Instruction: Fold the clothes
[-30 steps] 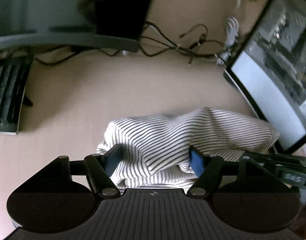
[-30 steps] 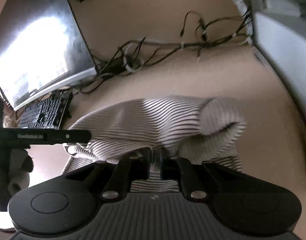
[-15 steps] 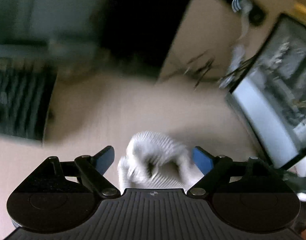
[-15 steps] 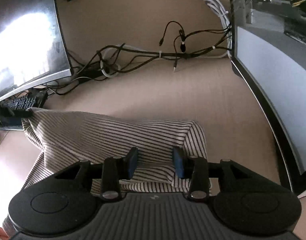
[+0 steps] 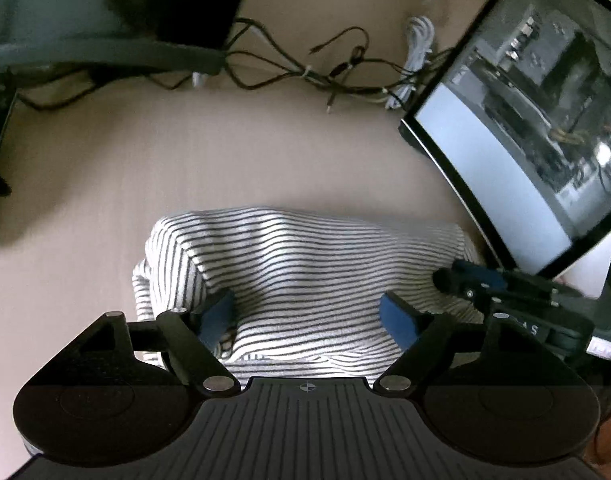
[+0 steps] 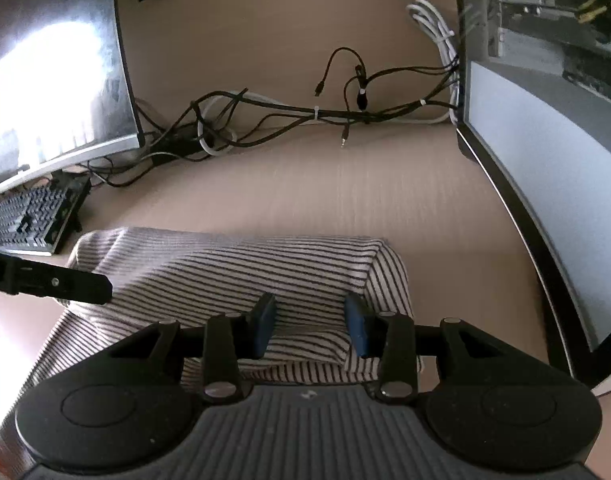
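— Shirt position?
— Striped shirt (image 5: 305, 280) lies folded on the tan surface (image 5: 225, 168), low centre of both views.
— Your grippers?
— My left gripper (image 5: 307, 314) stands wide over it, having just opened. My right gripper (image 6: 310, 322) has just parted too, pads astride a fold, not pinching it.

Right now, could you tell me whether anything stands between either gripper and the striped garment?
Nothing visible does. The left gripper and the right gripper are both open directly over the folded striped garment, with bare desk beyond it; the cables lie well behind.
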Demonstrator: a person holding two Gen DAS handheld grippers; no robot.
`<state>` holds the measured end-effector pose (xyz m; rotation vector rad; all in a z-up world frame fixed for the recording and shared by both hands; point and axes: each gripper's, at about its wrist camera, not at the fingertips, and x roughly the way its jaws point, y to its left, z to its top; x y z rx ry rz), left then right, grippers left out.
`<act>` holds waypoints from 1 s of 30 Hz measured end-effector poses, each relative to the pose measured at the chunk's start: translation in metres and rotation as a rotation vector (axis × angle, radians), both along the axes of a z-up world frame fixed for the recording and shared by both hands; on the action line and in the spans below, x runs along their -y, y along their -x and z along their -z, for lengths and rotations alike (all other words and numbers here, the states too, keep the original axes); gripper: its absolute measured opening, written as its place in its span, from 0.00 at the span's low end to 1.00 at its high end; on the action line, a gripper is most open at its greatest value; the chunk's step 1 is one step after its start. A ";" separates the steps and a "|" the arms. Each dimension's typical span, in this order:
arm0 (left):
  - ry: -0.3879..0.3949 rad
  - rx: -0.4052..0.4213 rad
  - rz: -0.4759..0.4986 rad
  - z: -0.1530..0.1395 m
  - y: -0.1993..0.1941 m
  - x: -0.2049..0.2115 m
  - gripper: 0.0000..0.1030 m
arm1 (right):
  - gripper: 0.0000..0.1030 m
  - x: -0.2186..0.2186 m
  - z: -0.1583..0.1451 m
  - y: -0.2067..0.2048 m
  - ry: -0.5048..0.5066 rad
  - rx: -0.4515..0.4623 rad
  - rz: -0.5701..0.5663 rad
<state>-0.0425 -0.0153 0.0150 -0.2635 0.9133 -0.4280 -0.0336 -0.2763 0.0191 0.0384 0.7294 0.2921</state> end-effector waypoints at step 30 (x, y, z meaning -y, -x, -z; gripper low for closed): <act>-0.115 0.098 -0.018 0.006 -0.039 0.016 0.93 | 0.41 -0.012 0.014 -0.046 0.023 0.131 -0.011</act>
